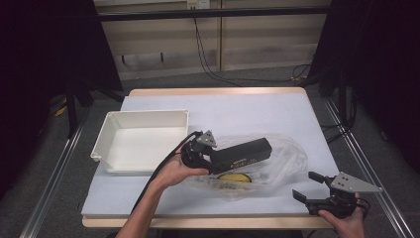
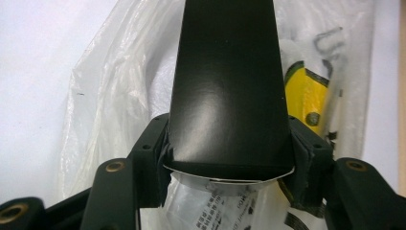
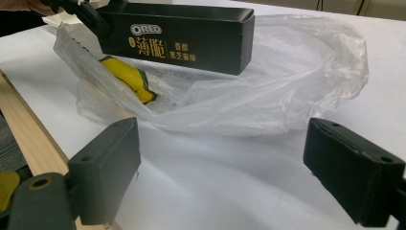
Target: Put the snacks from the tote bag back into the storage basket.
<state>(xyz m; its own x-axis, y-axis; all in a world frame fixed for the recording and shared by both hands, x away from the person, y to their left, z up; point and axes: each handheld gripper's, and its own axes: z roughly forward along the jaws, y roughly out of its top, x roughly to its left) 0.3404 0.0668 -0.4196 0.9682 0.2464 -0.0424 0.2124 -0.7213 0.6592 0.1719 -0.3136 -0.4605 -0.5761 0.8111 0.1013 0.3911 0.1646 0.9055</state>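
A long black Oreo biscuit box [image 1: 242, 152] is held just above a crumpled clear plastic bag [image 1: 285, 159] in the middle of the table. My left gripper [image 1: 210, 157] is shut on the box's near end, both pads pressing its sides [image 2: 229, 148]. In the right gripper view the box [image 3: 182, 40] hangs over the bag's mouth [image 3: 287, 81]. A yellow packet [image 1: 234, 177] lies inside the bag under the box [image 3: 127, 76]. My right gripper [image 1: 307, 186] stands open near the table's front right edge, short of the bag, nothing between its jaws [image 3: 220, 172].
An empty white tray [image 1: 143, 116] sits at the left on the white table cover. The wooden table edge [image 3: 24, 129] runs just beside my right gripper. Cables lie on the floor beyond the table's far side.
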